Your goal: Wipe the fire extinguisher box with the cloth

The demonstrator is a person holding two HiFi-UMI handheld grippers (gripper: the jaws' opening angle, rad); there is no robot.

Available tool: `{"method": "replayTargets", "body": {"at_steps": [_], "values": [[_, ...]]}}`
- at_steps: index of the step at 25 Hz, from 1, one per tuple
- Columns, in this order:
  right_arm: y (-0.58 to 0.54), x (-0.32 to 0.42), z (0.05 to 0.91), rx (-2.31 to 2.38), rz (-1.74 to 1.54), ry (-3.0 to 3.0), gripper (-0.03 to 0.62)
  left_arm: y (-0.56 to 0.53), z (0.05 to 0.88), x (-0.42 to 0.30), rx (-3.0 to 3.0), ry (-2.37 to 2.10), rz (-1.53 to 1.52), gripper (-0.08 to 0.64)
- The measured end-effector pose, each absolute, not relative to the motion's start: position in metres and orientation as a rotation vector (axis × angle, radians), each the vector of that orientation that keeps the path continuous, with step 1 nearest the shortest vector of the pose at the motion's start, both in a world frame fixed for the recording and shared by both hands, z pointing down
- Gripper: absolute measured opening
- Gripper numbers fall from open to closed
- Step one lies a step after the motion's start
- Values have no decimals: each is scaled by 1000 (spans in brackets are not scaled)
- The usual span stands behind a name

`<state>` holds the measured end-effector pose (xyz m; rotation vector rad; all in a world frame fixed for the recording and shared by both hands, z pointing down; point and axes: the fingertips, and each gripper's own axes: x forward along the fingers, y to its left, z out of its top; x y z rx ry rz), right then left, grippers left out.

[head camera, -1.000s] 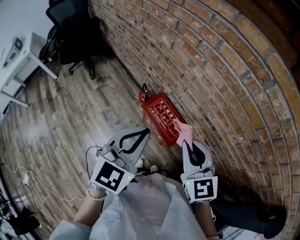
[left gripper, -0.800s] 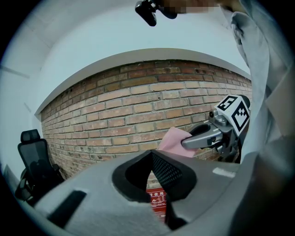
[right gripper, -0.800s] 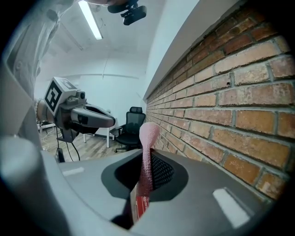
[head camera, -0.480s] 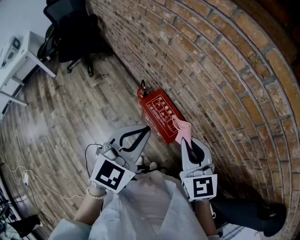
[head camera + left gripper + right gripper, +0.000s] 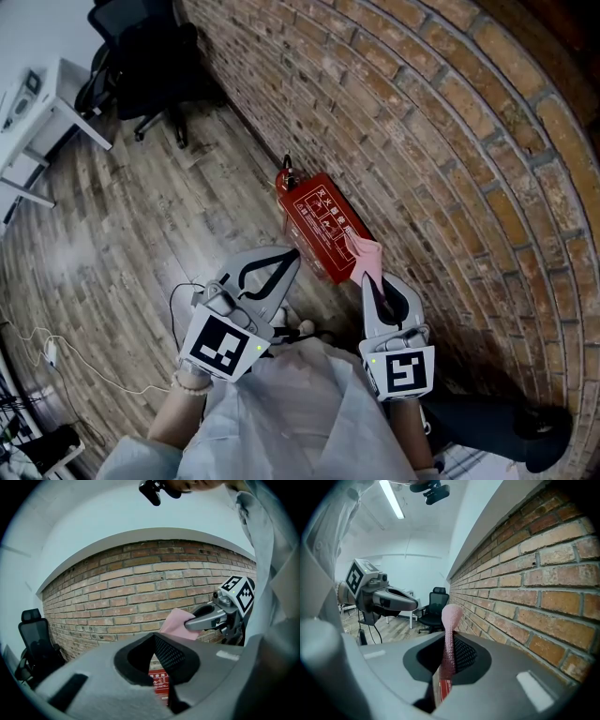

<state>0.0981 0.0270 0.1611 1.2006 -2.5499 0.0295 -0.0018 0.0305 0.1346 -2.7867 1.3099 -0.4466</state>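
1. Cloth (image 5: pixel 366 255), the pink one, is pinched tight in the right hand-held gripper (image 5: pixel 372 281), right at the near end of the red fire extinguisher box (image 5: pixel 317 217).
2. Box lies on the wood floor (image 5: pixel 141 216), up against the brick wall (image 5: pixel 422 141).
3. Left hand-held gripper (image 5: pixel 294 257) has its jaws together with nothing in them, just beside the box.

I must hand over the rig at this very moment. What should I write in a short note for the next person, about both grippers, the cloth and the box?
Left gripper: shut, holds nothing, hangs above the floor left of the box.
Right gripper: shut on the cloth, which sticks out past the jaws.
Box: red, lies on the floor against the brick wall.
Cloth: at the box's near end; whether it touches cannot be told.
Done: cloth is in the gripper and at the box.
Left: wipe the box, probably from the near end to the far end.
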Motion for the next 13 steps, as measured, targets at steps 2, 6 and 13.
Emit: {"method": "replayTargets", "body": {"at_steps": [2,6,13], "values": [[27,98,161,1201,27,-2550,26,31,135,-3,-2788,1313,-445,-2],[28,97,161,1196,25,-2544,26,32,135,-5,-2798,1327,-432,-2],[30,94,162,1195,4,-2542,26,32,137,-6,-2811,1333,-414,-2]]}}
